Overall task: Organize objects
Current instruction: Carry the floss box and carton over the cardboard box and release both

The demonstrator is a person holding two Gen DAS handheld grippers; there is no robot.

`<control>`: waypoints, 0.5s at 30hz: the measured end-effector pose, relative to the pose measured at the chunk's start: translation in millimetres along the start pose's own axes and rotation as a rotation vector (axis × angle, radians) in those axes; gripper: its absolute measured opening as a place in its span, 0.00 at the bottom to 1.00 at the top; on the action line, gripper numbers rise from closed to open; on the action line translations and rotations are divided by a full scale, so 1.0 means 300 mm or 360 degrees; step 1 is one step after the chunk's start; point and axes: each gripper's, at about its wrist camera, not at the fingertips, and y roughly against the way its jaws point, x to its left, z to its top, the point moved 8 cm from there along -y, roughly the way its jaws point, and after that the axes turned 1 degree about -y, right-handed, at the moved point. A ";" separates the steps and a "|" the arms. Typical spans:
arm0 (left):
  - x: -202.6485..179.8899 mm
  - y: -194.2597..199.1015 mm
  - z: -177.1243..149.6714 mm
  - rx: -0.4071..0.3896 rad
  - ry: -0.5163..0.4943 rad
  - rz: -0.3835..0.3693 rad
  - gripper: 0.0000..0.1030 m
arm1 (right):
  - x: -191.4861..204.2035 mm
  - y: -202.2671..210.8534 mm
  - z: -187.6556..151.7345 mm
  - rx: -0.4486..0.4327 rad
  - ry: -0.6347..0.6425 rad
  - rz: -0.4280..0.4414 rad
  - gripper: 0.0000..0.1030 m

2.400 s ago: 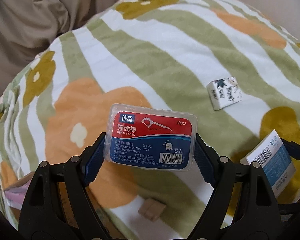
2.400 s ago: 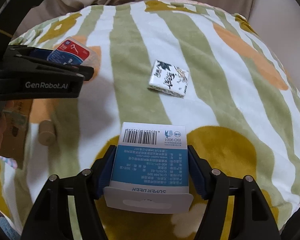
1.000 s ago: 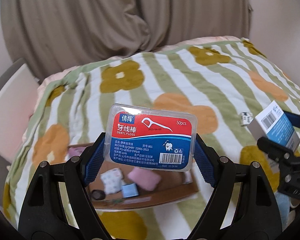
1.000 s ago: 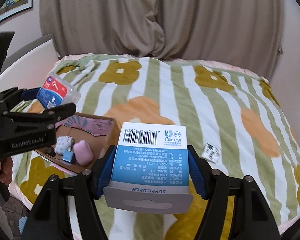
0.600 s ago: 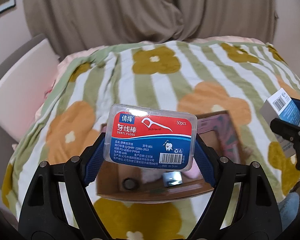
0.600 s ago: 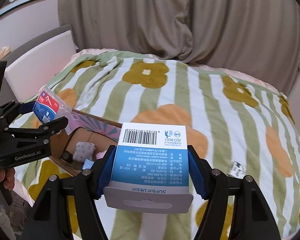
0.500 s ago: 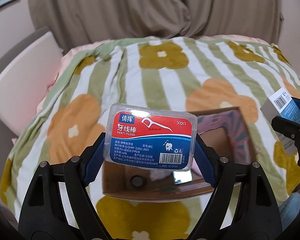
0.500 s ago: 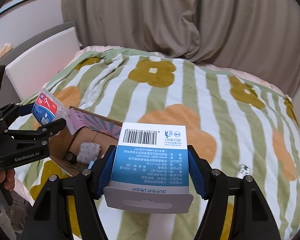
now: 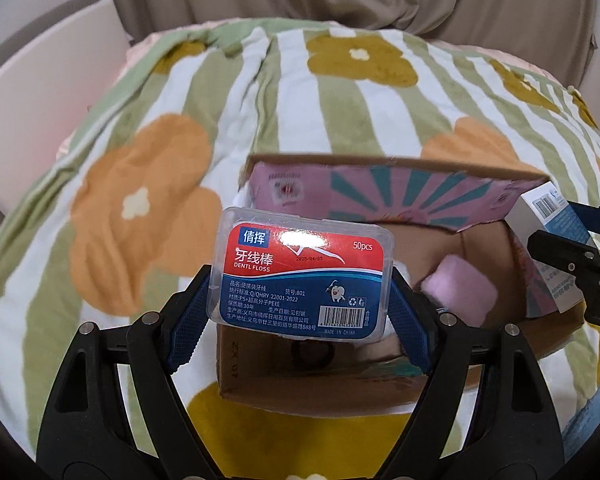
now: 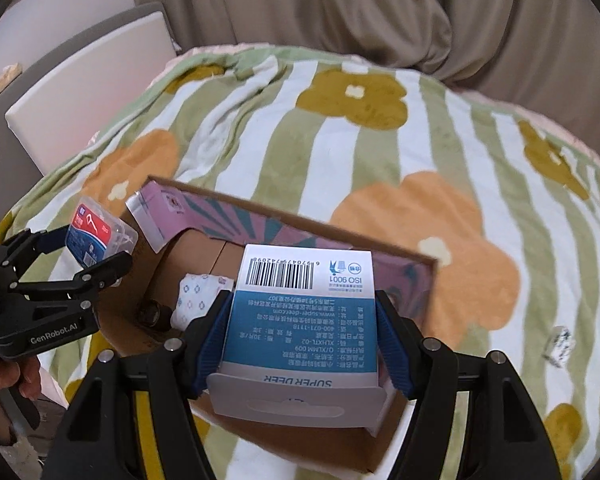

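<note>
A clear dental floss box (image 9: 302, 274) with a red and blue label is held clamped between the blue-padded fingers (image 9: 190, 320) of the left gripper (image 9: 300, 312), above the near left part of an open cardboard box (image 9: 340, 384) that is set on a bed. A blue and white carton (image 10: 304, 320), printed with a barcode and the words SUPER DEER, is gripped in the same way by the right gripper (image 10: 304, 340), its fingers (image 10: 392, 348) pressed to both sides, and is held over the cardboard box at its right side. In the left wrist view the carton is seen at 3 o'clock; in the right wrist view the floss box is seen at 9 o'clock. Inside the cardboard box a pink pouch (image 9: 458, 292), a patterned white packet (image 10: 198, 294) and a small dark round item (image 10: 152, 312) are seen. The bed is covered by a green-striped flowered blanket (image 10: 340, 152). A small black-and-white printed packet (image 10: 560, 346) is left on the blanket at 3 o'clock, well apart from the cardboard box. Beige curtains (image 10: 340, 8) are hung behind the bed.
</note>
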 end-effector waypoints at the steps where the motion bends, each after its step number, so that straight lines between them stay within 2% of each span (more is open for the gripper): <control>1: 0.002 -0.016 -0.007 0.0011 0.0004 -0.0005 0.78 | 0.002 -0.013 -0.005 0.0012 -0.0003 0.0005 0.62; 7: -0.004 -0.062 -0.028 0.0021 -0.0025 0.0014 0.78 | 0.018 -0.080 -0.012 0.0052 -0.0005 0.0034 0.62; 15: -0.059 -0.036 0.010 -0.0011 -0.0066 -0.0046 0.78 | 0.030 -0.095 0.023 0.0049 -0.0034 0.0087 0.62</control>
